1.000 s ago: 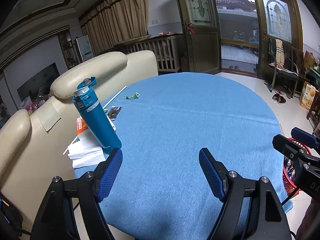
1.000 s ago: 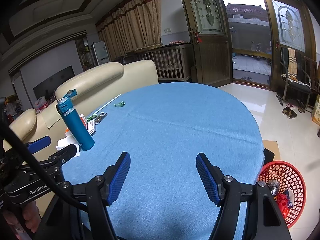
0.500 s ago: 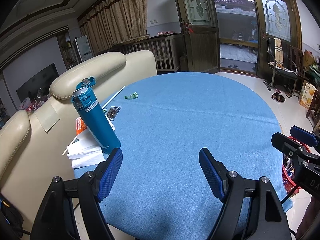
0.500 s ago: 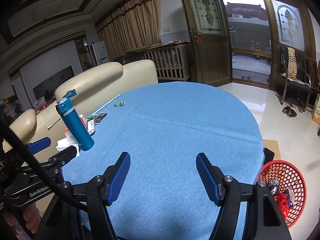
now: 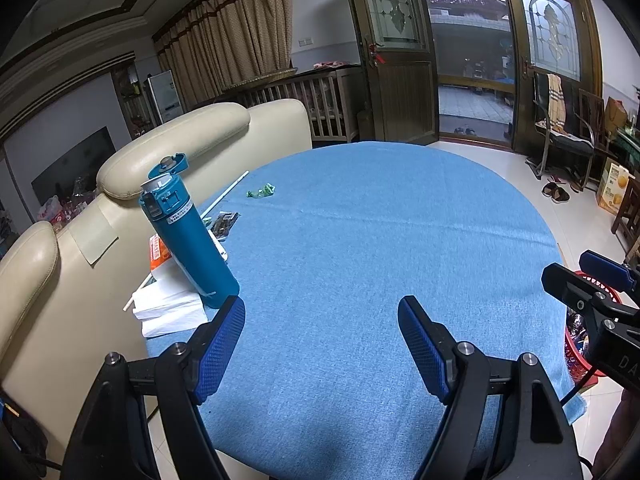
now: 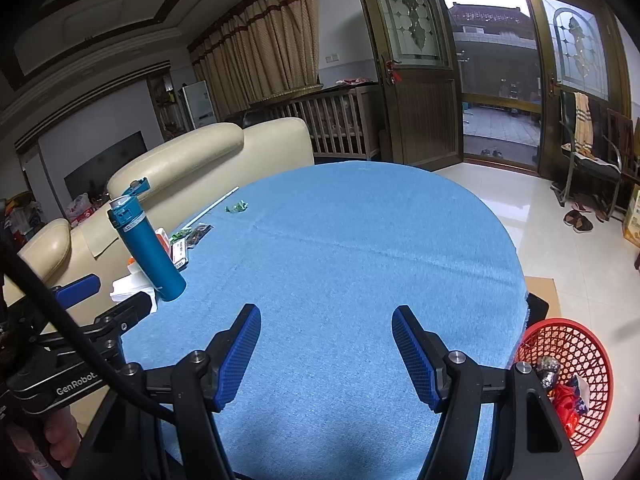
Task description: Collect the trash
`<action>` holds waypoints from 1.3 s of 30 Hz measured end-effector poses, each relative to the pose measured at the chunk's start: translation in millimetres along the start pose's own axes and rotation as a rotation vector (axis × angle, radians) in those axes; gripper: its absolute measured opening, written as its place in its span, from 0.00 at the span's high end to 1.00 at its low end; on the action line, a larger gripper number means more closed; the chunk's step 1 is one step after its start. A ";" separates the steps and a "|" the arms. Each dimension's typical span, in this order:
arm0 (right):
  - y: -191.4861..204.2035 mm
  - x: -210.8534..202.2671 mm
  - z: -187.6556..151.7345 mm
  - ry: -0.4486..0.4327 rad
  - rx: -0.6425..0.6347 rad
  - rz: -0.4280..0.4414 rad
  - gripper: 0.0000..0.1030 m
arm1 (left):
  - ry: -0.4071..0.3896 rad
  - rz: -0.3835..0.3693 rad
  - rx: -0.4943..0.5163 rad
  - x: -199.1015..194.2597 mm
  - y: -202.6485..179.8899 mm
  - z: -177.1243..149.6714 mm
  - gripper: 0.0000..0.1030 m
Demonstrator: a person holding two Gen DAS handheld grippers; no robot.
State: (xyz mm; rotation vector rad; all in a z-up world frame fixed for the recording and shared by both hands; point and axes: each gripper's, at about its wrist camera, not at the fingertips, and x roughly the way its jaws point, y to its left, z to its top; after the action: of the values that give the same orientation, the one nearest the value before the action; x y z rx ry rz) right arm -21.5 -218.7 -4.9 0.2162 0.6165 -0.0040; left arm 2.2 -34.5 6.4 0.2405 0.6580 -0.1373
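Across the last second nothing shifts: left gripper [image 5: 321,344] and right gripper [image 6: 326,354] hover spread and empty, crumpled green wrapper [image 5: 260,191] far ahead-left, red mesh basket [image 6: 576,364] low right holding scraps.

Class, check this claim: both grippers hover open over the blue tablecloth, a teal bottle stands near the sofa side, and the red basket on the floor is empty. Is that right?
Not quite. The red basket is not empty: the right wrist view shows trash already in it, a silvery wad and red wrappers. The rest holds: left gripper and right gripper open over the blue tablecloth, teal bottle standing near the sofa side.
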 end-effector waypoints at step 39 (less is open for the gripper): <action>-5.4 3.9 -2.7 0.005 0.026 -0.007 0.30 | 0.013 -0.017 0.019 0.6 -9.4 -3.5 0.23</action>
State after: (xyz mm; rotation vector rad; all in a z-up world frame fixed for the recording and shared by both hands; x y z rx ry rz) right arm -20.2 -223.2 -10.4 0.2398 0.6223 -0.0179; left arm -1.3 -42.7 1.7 0.2544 0.6715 -0.1584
